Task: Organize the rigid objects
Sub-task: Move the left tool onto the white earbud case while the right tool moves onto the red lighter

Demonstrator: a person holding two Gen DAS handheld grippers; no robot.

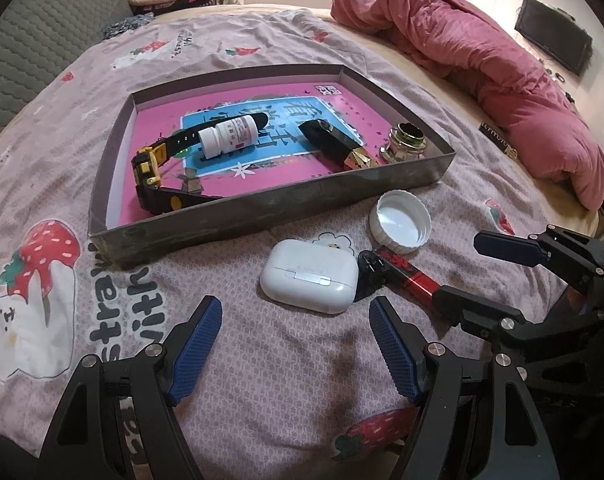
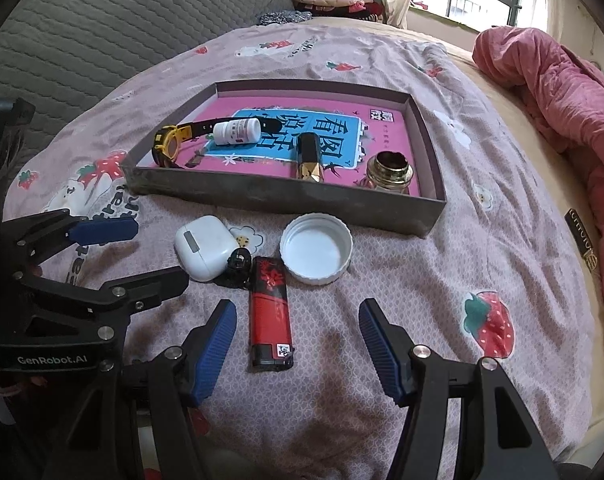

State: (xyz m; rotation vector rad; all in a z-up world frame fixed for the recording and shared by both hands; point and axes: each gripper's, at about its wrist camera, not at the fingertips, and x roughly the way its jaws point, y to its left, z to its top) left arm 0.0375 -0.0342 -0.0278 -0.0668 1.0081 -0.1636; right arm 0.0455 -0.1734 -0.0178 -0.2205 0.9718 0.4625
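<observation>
- Four loose things lie on the bedspread in front of the tray: one white rounded earbud case (image 1: 309,276), one small black clip-like piece (image 2: 239,263) just beside it, one red and black rectangular lighter (image 2: 269,312), and one white ribbed plastic cap (image 2: 316,253) lying open side up.
- The earbud case touches the black piece; the lighter's top end lies just beside both, and the cap sits near the tray's front wall.
- Four things lie inside the one shallow grey cardboard tray (image 1: 262,208) with its pink and blue printed floor: one black and yellow wristwatch (image 1: 152,164), one white pill bottle (image 1: 228,136) lying on its side across the watch strap, one black and gold faceted tube (image 2: 310,156), and one brass-coloured round metal fitting (image 2: 389,172) in the right front corner.
- Two grippers hover over the bedspread, both with blue ribbed pads spread wide and clasping nothing: the left gripper (image 1: 296,344) sits just short of the earbud case, and the right gripper (image 2: 298,344) straddles the lower end of the lighter without touching it.
- One pinkish strawberry-print bedspread (image 1: 262,380) carries everything; one rumpled pink quilt (image 1: 481,64) lies well apart on the right.
</observation>
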